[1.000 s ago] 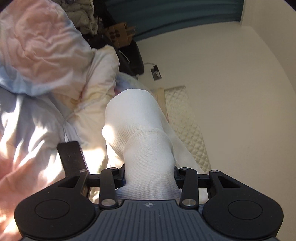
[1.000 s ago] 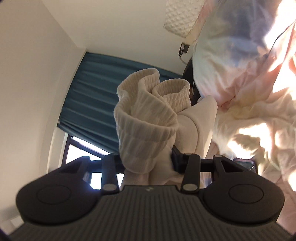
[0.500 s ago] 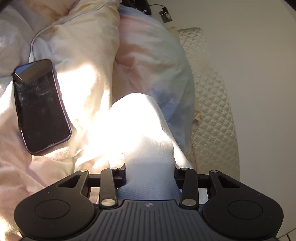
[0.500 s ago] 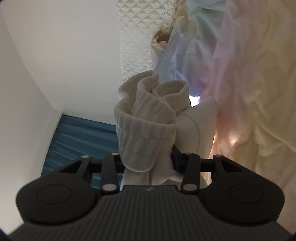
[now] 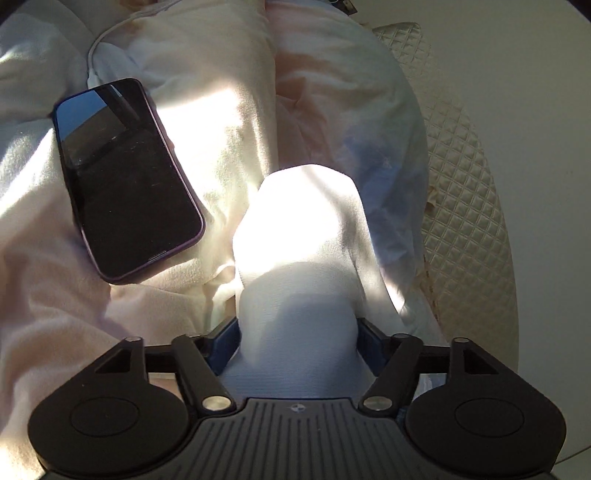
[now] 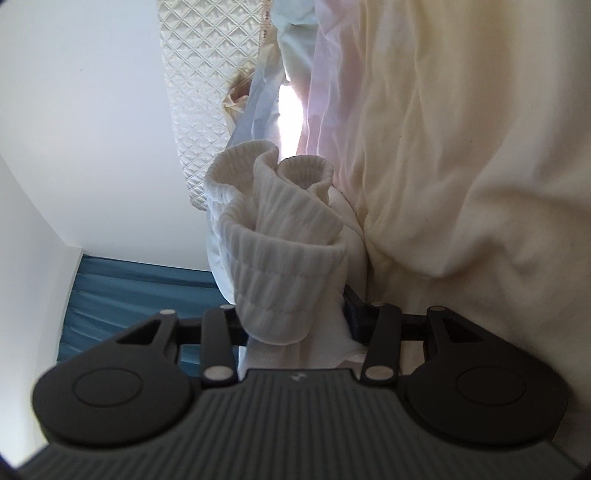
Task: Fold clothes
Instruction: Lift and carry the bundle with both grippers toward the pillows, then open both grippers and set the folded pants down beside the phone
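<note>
A dark phone (image 5: 125,181) lies on the rumpled bedding (image 5: 207,110) left of the socks (image 5: 299,236), its white cable (image 5: 110,33) running off toward the far side. To the right, the bedding's edge meets the quilted mattress side (image 5: 461,206) and a bare wall (image 5: 535,92). Ahead of the socks the bedding is open.

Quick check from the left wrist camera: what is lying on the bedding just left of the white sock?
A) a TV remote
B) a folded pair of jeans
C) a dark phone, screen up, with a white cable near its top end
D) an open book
C: a dark phone lies screen up on the bedding left of the white sock, with a white cable near its top end.
</note>
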Tool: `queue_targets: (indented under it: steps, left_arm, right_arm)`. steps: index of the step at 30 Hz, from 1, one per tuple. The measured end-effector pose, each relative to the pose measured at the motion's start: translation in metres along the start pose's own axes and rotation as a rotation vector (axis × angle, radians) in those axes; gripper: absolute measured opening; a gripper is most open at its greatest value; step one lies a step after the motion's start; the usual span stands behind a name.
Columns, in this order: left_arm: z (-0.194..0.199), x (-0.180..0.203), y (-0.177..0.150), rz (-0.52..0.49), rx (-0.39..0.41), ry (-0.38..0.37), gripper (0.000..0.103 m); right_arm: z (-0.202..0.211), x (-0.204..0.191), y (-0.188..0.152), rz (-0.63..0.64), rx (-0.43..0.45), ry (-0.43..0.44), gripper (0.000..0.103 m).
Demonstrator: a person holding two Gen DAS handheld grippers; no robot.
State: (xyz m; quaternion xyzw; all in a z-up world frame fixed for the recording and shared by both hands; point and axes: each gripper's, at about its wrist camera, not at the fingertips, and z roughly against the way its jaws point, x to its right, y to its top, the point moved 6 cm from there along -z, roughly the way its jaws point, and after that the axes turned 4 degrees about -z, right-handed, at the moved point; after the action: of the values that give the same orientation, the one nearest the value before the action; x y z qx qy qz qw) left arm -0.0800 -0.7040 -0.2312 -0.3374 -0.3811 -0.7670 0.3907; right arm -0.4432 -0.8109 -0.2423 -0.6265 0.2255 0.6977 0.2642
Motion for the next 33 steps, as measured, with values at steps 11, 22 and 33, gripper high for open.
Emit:
queue_targets:
  steps: [11,22,33]
  left_arm:
    - [0.063,0.042,-0.019,-0.243,0.022,0.139,0.103]
    - [0.171,0.125,-0.061,-0.554,0.109,0.303,0.103]
    - [0.283,0.194,-0.115,-0.736,0.243,0.348,0.103]
  right_arm:
    - [0.046,-0.040,0.006,0.113,0.098,-0.236,0.087]
    - [0.106,-0.131,-0.009,0.369,0.130,-0.222,0.087]
    - [0.153,-0.200,-0.093,0.750,0.012,-0.279,0.087]
